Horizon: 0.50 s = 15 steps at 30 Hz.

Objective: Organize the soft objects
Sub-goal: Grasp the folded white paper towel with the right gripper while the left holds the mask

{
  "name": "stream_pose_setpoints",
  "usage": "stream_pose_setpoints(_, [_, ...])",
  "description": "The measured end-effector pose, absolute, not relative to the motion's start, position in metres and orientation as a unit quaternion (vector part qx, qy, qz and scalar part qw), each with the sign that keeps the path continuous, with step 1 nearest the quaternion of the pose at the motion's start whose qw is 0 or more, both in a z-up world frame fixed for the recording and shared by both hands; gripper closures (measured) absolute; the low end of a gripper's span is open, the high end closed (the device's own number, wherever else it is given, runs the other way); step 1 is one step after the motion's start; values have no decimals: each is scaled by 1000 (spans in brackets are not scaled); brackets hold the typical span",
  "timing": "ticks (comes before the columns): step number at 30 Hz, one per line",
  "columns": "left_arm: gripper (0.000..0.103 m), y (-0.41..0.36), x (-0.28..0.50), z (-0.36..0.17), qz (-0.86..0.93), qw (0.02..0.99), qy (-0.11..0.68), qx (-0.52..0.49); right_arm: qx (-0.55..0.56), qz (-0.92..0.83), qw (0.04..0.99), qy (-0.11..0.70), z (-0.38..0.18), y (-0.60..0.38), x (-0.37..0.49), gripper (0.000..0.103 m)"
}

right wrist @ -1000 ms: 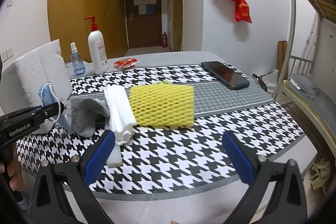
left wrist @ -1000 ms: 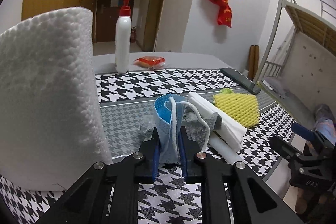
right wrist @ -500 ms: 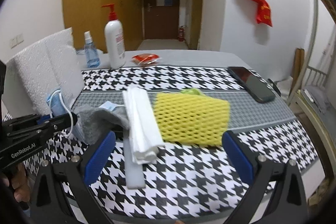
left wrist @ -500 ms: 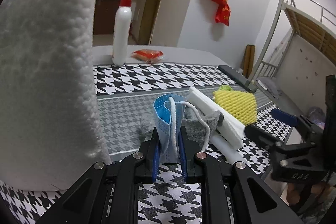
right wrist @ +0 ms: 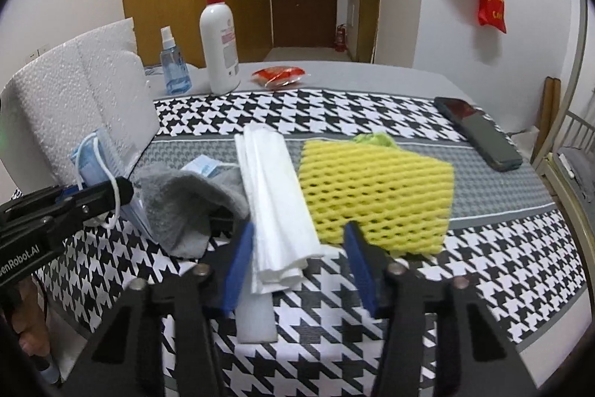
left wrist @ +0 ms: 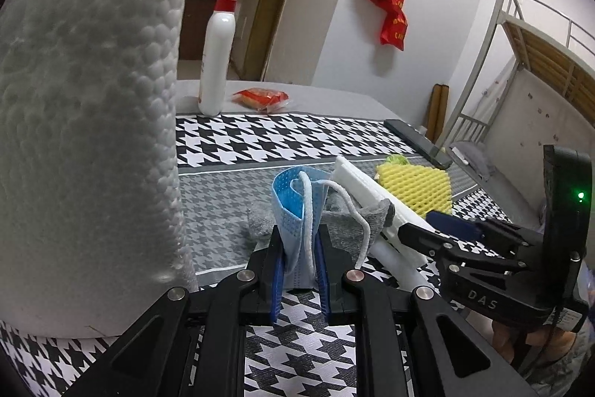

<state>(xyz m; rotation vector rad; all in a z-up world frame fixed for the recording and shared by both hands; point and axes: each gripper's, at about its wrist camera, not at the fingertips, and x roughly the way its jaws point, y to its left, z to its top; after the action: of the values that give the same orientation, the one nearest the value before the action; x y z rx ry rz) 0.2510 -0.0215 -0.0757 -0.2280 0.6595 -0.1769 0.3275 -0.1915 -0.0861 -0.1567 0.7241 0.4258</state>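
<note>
My left gripper [left wrist: 299,259] is shut on a blue face mask [left wrist: 293,211], which stands upright between its pads beside a tall white foam block [left wrist: 85,136]. My right gripper [right wrist: 297,259] straddles the near end of a folded white sheet [right wrist: 275,196]. Its jaws are closing, with the sheet between them and a gap still showing on the right side. A grey cloth [right wrist: 186,199] lies left of the sheet, partly over a second blue mask [right wrist: 202,166]. Right of the sheet rests a yellow foam net [right wrist: 375,188]. The left wrist view shows the right gripper [left wrist: 416,224] at the sheet [left wrist: 372,196].
A white strip [right wrist: 256,315] lies under the sheet near the front edge of the houndstooth tablecloth [right wrist: 372,114]. A pump bottle [right wrist: 219,51], a spray bottle [right wrist: 173,66] and a red packet [right wrist: 279,77] stand at the back. A phone [right wrist: 479,133] lies at the right.
My right gripper has moved forward and left to the white sheet, and its jaws have narrowed around it. The left gripper keeps its hold on the mask and has hardly moved.
</note>
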Motion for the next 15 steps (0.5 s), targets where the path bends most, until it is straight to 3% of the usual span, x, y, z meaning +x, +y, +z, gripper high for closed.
stream_pose_setpoints(1, [87, -22, 251, -76, -86, 936, 324, -110, -77, 208, 909, 354, -87, -191, 329, 61])
stream_pose_setpoints(3, [87, -23, 251, -76, -87, 935, 325, -109, -73, 208, 907, 360, -89, -190, 330, 75])
stream_pose_setpoints(7, [87, -25, 253, -75, -87, 935, 326, -106, -67, 197, 907, 366, -91, -193, 329, 85])
stream_pose_setpoints(15, [87, -27, 247, -71, -113, 940, 306, -106, -30, 194, 916, 350, -74, -207, 316, 89])
